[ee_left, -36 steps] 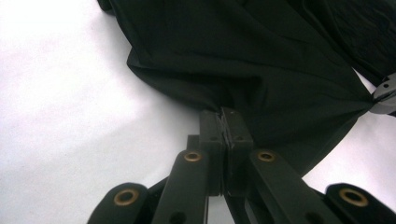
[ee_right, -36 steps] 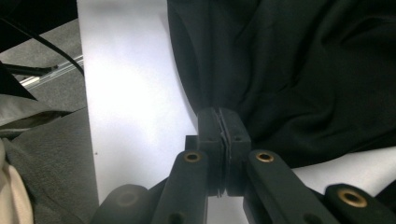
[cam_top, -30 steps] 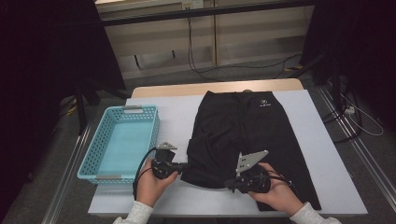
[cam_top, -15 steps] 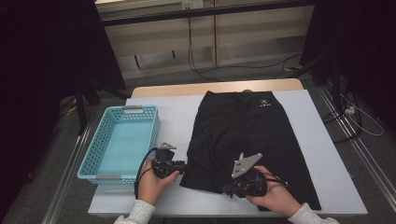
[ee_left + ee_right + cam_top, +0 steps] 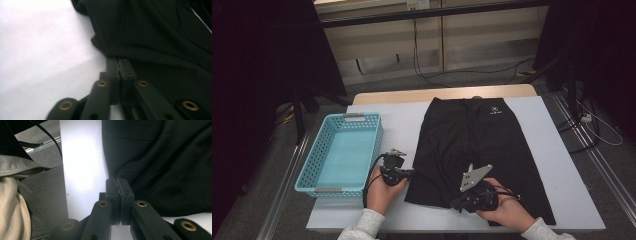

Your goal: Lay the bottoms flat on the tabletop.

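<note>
The black shorts (image 5: 479,150) lie spread flat on the white table (image 5: 572,195), waistband at the far side and leg hems toward the person, and the work in hand looks like the start of a fold: both tongs are taking hold of the near part of the garment. The left tongs (image 5: 411,173) sit at the shorts' left edge; their jaws have just been closing and now stand together, pinching the hem fabric (image 5: 117,53) as far as the left gripper view shows. The right tongs (image 5: 455,203) are pressed together at the near hem, apparently clamped on a thin bit of cloth (image 5: 117,176). The next move probably calls for lifting both corners evenly and carrying them toward the waistband without losing the thin fabric. A turquoise basket (image 5: 314,165) stands empty just left of the left hand (image 5: 381,192), near but not in the path.
</note>
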A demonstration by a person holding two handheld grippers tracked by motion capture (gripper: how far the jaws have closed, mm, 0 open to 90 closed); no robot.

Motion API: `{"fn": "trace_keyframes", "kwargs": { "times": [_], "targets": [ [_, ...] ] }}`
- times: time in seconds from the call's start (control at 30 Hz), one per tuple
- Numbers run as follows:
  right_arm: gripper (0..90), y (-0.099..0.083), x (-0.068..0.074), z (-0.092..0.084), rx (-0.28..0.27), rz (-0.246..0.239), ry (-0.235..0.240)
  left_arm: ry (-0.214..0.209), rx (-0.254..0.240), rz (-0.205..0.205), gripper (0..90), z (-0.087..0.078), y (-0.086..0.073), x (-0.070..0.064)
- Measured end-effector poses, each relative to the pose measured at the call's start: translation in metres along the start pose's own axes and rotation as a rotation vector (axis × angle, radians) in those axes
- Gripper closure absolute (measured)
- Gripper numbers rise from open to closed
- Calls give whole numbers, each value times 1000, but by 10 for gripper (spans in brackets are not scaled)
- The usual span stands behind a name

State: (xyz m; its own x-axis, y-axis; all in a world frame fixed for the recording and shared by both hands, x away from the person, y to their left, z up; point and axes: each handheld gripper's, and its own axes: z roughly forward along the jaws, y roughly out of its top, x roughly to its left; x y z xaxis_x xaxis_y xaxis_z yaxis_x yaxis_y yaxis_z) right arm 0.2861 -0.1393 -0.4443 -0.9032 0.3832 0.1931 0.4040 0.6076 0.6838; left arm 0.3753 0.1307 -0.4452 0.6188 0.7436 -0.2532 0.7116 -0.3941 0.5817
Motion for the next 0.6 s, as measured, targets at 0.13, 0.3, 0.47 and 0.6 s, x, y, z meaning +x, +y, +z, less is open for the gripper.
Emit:
{"fn": "trace_keyframes", "kwargs": {
  "times": [0.13,0.3,0.47,0.6],
  "targets": [
    [890,0,0,0,3,-3,2,1,8,-7,897,-3,-2,-2],
    [890,0,1,-2,0,-7,10,12,17,-6,900,-12,-6,-4],
    [890,1,2,-3,-3,-12,24,5,5,-14,900,-20,-7,-3],
    [890,1,4,-3,-2,-17,33,0,19,-22,900,-19,-8,-2]
  ]
}}
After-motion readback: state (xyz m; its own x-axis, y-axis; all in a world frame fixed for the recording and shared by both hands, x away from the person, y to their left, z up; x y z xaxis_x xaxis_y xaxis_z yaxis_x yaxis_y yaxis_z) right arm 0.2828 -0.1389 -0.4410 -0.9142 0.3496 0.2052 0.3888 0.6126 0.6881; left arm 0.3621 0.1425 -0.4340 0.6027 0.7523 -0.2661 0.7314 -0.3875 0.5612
